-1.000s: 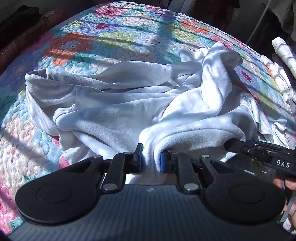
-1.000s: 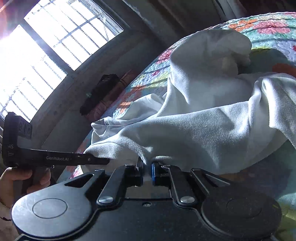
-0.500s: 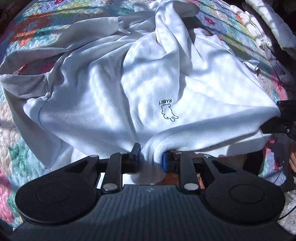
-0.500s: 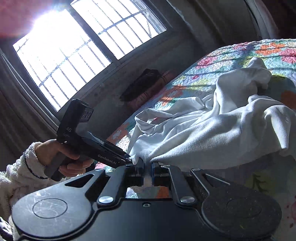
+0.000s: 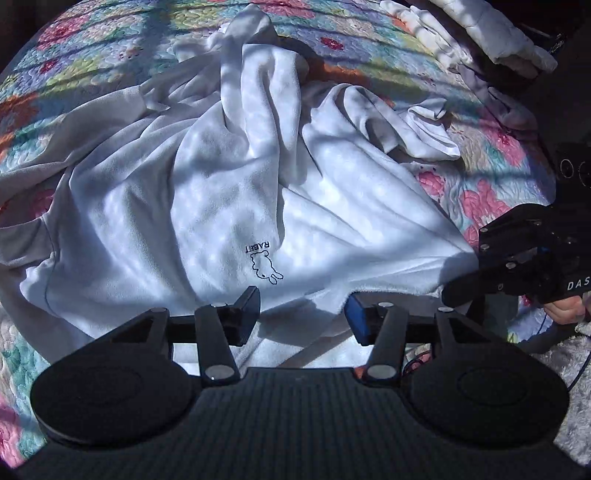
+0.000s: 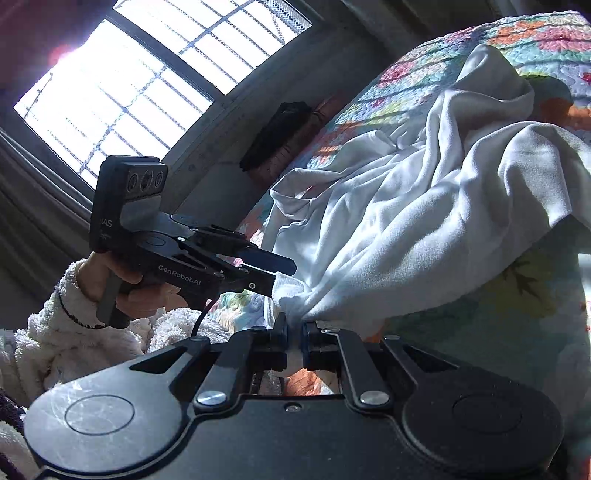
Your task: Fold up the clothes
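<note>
One floral quilted bedspread (image 5: 110, 55) in pink, orange, green and blue fills the scene, lit by a barred window (image 6: 147, 74) at the far left. Spread across it lies a rumpled white fleece sweatshirt (image 5: 207, 192), its near hem by the bed's edge, with a small black rabbit logo (image 5: 264, 264) printed on it. More folded white cloth (image 5: 480, 33) sits at the far right. The left gripper (image 5: 302, 317) has just been opening; its jaws stand apart over the hem, pressing nothing. The right gripper (image 6: 293, 336) is clamped tight on the hem's corner, held by a hand in a fluffy white sleeve (image 6: 55, 332).
</note>
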### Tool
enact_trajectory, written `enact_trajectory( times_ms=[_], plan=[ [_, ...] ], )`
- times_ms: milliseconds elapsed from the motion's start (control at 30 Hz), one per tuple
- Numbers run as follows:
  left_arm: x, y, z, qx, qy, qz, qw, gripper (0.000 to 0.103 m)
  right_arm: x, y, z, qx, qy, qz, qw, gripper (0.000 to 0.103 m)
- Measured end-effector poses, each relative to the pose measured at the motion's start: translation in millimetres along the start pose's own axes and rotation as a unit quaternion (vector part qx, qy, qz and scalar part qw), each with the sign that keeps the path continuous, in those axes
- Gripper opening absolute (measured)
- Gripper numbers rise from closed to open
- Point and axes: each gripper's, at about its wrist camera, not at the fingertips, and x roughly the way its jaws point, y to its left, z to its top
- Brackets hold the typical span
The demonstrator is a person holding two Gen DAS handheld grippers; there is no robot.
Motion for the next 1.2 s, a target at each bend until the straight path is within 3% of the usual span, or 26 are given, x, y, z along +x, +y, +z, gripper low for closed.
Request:
enact_trajectory(
  times_ms=[67, 133, 200, 267, 400, 467, 533, 633, 733, 867, 1000, 1100, 1200],
  plan=[
    [-1, -11, 6, 0.032, -0.019, -0.024, 0.999, 0.055, -9, 13, -4, -0.047, -0.011, 0.003, 0.999, 0.01],
    [5, -18, 9, 0.045, -0.015, -0.027, 0.9985, 0.055, -8, 17, -10, -0.089, -0.014, -0.033, 0.995, 0.01],
    [18, -27, 11, 0.046, -0.003, -0.023, 0.9986, 0.055, -6, 11, -15, -0.078, -0.006, -0.051, 0.996, 0.01],
    [22, -28, 10, 0.042, -0.003, -0.03, 0.9987, 0.055, -15, 12, -19, -0.059, -0.019, -0.032, 0.998, 0.01],
    [24, -24, 12, 0.035, -0.016, -0.045, 0.9983, 0.055, -24, 23, -18, -0.099, -0.013, -0.065, 0.993, 0.012],
    [26, -21, 17, 0.026, -0.022, -0.042, 0.9986, 0.055, -22, 11, -21, -0.076, 0.015, -0.098, 0.992, 0.027],
    [24, -19, 23, 0.013, -0.039, -0.052, 0.9978, 0.055, -28, 0, -23, -0.049, 0.011, -0.105, 0.993, 0.03],
    [19, -29, 32, 0.016, -0.08, -0.036, 0.996, 0.055, -58, -19, -24, 0.003, -0.043, -0.129, 0.991, 0.05],
    [29, -46, 49, 0.032, -0.104, -0.023, 0.9938, 0.055, -83, -37, -16, 0.018, -0.096, -0.217, 0.971, 0.053],
    [72, -68, 72, 0.037, -0.08, -0.041, 0.9952, 0.055, -97, -66, 1, 0.044, -0.13, -0.336, 0.932, 0.055],
    [106, -82, 79, 0.061, -0.087, 0.002, 0.9943, 0.055, -110, -90, 9, 0.096, -0.166, -0.371, 0.908, 0.056],
    [121, -86, 82, 0.081, -0.105, 0.053, 0.9898, 0.055, -112, -106, 11, 0.106, -0.18, -0.392, 0.896, 0.067],
    [127, -84, 86, 0.09, -0.089, 0.04, 0.9912, 0.059, -101, -125, 15, 0.11, -0.169, -0.412, 0.888, 0.069]
  ],
)
